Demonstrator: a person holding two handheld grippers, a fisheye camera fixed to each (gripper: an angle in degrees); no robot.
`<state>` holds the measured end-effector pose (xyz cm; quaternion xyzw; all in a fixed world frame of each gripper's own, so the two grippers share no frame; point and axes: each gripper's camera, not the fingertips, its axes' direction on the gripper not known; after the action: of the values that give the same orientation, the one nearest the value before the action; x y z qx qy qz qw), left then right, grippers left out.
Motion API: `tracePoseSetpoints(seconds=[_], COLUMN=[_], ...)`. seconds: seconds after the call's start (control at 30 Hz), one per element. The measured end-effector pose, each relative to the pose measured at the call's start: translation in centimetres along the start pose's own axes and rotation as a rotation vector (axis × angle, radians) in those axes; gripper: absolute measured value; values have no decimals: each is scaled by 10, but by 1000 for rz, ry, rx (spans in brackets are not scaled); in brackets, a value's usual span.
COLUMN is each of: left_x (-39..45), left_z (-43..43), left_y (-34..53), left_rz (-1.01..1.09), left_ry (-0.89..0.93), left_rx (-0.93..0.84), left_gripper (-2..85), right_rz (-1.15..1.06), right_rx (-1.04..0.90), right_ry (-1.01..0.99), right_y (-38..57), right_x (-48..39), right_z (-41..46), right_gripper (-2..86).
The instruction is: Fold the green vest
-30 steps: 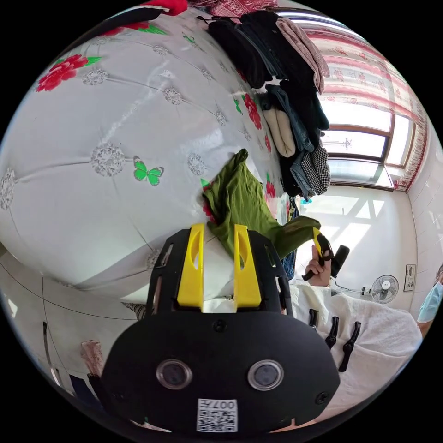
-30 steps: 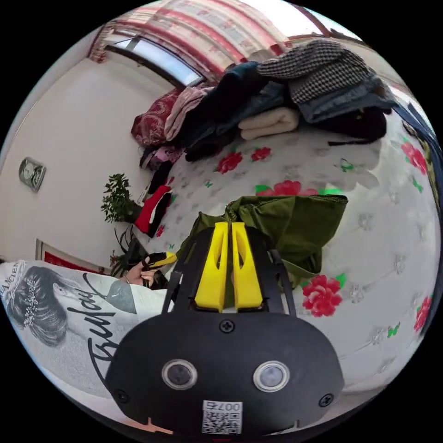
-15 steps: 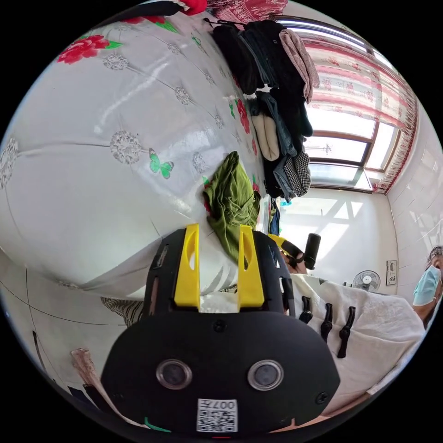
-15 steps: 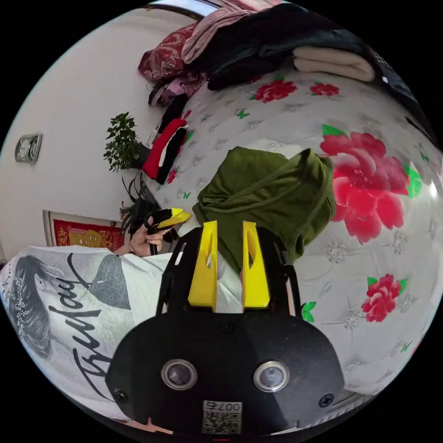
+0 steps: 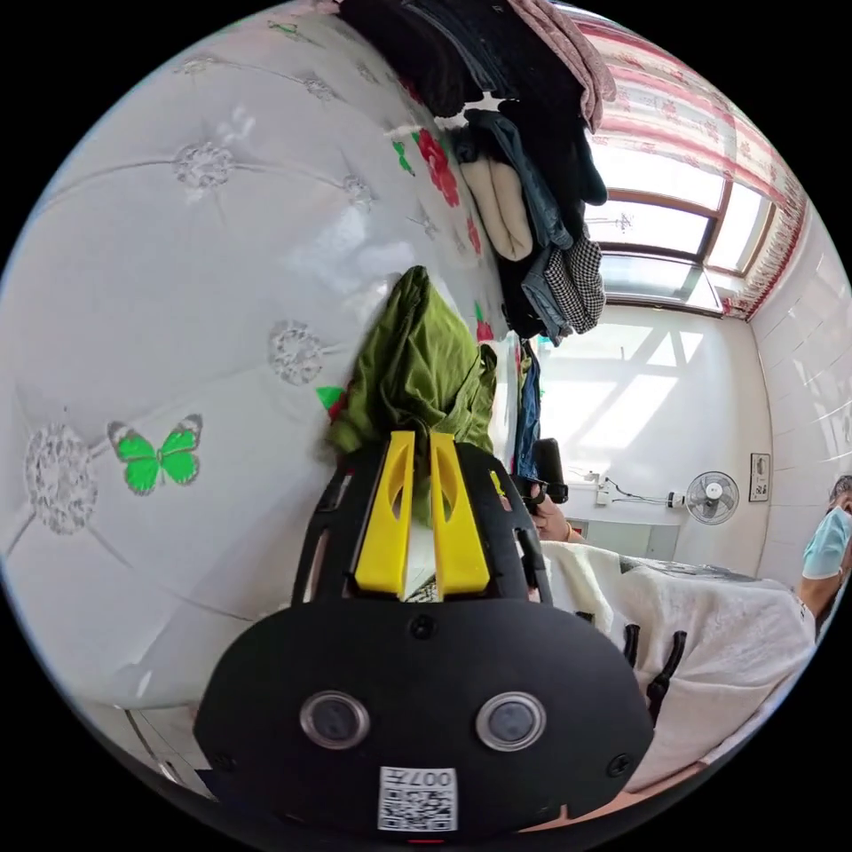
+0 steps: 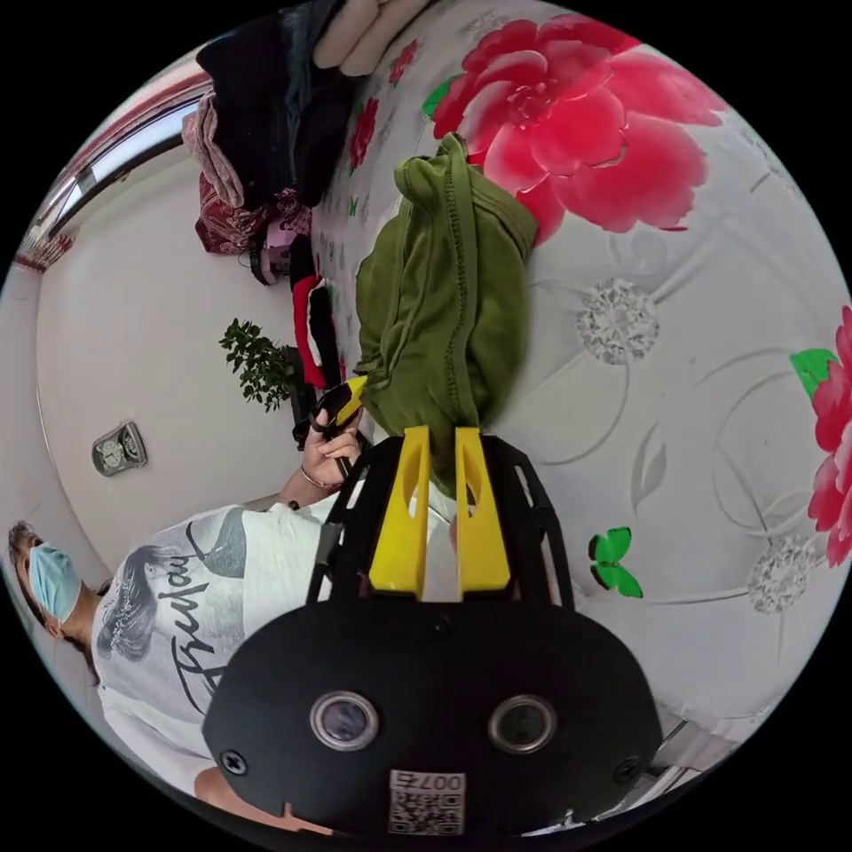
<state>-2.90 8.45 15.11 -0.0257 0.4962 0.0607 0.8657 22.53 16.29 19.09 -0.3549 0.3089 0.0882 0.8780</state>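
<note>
The green vest (image 5: 413, 355) lies bunched in a crumpled heap on the white flowered bed cover (image 5: 204, 266). My left gripper (image 5: 414, 437) is at the heap's near edge, its yellow jaws drawn close with green cloth between them. In the right gripper view the vest (image 6: 435, 293) rises as a folded mound, and my right gripper (image 6: 441, 432) has its jaws narrowed on the mound's lower edge. The left gripper (image 6: 353, 395) shows there too, held in a hand, its yellow tip touching the vest's left side.
A pile of folded clothes (image 5: 532, 177) lies along the far side of the bed. The person in a white printed top (image 6: 177, 586) stands by the bed edge. A potted plant (image 6: 257, 359), a fan (image 5: 710, 497) and a window (image 5: 657, 231) are behind.
The left jaws, open in both earlier frames, have closed on the vest. The right jaws let go half a second ago and have narrowed on it again. Both cameras moved closer to the heap.
</note>
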Motion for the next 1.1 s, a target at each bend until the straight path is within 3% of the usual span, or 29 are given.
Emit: tracePoseSetpoints(seconds=[0.27,0.37,0.53,0.7,0.87,1.03,1.1], left_x=[89,152,325,414,369,219,170], left_z=[-10,-5,-5,24,98,164,170], left_y=[-94,-165,-266,-312,-338,-287,-251], left_rz=[214,329,677,771,637,474,388], left_ry=[160,231,316,233,48,-278,-315], left_rx=[67,90,177,249,175,-43,-113], left_gripper=[6,5,10,33,66,81,80], right_rz=[-217,-348,-675,-783,-555,-188,-9], right_rx=[232,352,621,787,896,814,760], right_ry=[-94,-56,60,177,238,574,681], right_y=[-23,-52,-63,-64,-91,-56,-23], right_x=[-74,-132,-278,-343,-282,-122,-65], right_z=[-90,-156,-275,-321,-316,-264,-252], right_gripper=[7,5,6,22,67,93,96])
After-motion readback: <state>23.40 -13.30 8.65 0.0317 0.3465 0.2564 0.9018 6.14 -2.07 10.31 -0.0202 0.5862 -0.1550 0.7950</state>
